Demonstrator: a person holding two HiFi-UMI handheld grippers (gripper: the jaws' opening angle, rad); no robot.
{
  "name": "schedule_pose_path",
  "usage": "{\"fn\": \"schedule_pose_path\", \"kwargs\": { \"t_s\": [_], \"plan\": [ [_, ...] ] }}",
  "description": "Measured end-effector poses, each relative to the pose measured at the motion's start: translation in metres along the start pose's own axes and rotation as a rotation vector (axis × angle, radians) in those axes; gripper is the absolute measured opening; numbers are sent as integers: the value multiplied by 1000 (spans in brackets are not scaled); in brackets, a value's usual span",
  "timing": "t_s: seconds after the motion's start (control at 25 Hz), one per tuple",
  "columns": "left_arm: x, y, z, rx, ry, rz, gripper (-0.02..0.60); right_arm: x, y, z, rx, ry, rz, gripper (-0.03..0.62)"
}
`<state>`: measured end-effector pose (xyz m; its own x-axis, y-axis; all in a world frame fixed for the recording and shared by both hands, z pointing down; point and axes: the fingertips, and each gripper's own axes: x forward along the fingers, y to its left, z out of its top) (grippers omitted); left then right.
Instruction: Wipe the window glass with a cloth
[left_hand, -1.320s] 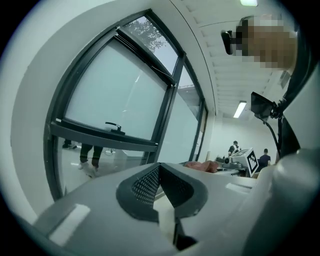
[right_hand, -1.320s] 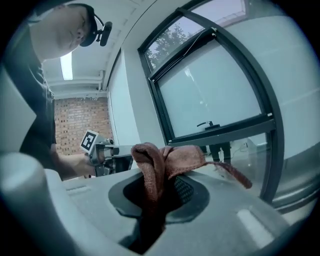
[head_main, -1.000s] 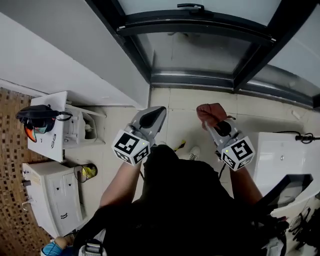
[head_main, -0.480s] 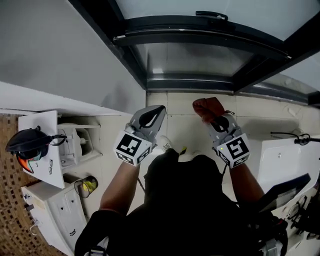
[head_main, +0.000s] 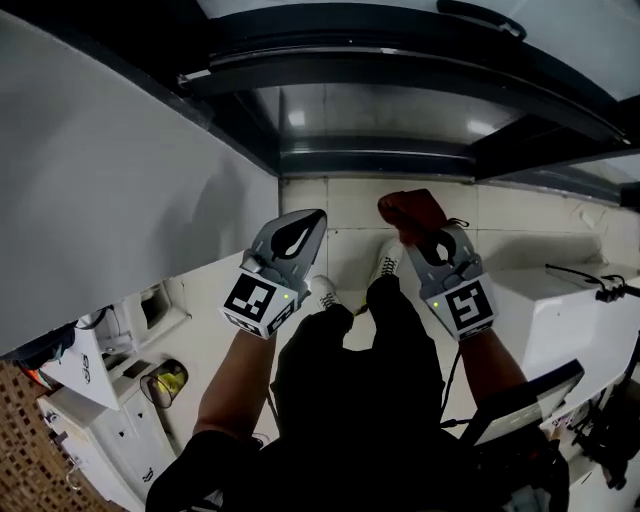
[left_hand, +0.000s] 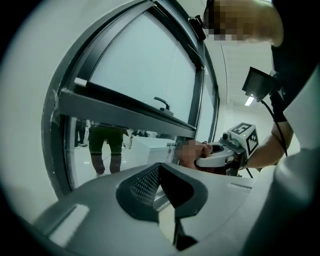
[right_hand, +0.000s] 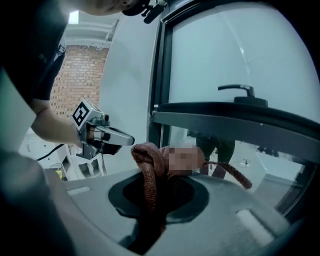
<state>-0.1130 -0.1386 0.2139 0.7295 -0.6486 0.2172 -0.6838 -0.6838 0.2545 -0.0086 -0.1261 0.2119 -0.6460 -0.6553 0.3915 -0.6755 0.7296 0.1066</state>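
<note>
Window glass (head_main: 380, 115) is straight ahead past the dark frame (head_main: 400, 162). My right claw (head_main: 412, 238) is clamped on the red cloth (head_main: 410, 210), bunched toward the pane, and my left claw (head_main: 308, 224) is closed on nothing beside it.

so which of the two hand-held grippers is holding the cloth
The right hand-held gripper: its jaws are shut on the reddish-brown cloth. The left hand-held gripper has its jaws together with nothing between them.
</note>
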Motion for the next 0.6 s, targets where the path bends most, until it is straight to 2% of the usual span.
{"fn": "schedule_pose_path", "kwargs": {
  "t_s": [0.16,0.4,0.52,0.6],
  "plan": [
    [29,33,-36,-44,-80,73,17,49,-33,-30,72,-108,-10,44],
    [98,72,-112,76,-102,46,17,107,-94,-50,171,-302,-22,44],
    [121,88,-145,96,-120,53,17,112,-122,-46,157,-430,-22,44],
    [135,94,-171,117,-120,45,17,115,-136,-46,98,-482,-25,44]
  ]
}}
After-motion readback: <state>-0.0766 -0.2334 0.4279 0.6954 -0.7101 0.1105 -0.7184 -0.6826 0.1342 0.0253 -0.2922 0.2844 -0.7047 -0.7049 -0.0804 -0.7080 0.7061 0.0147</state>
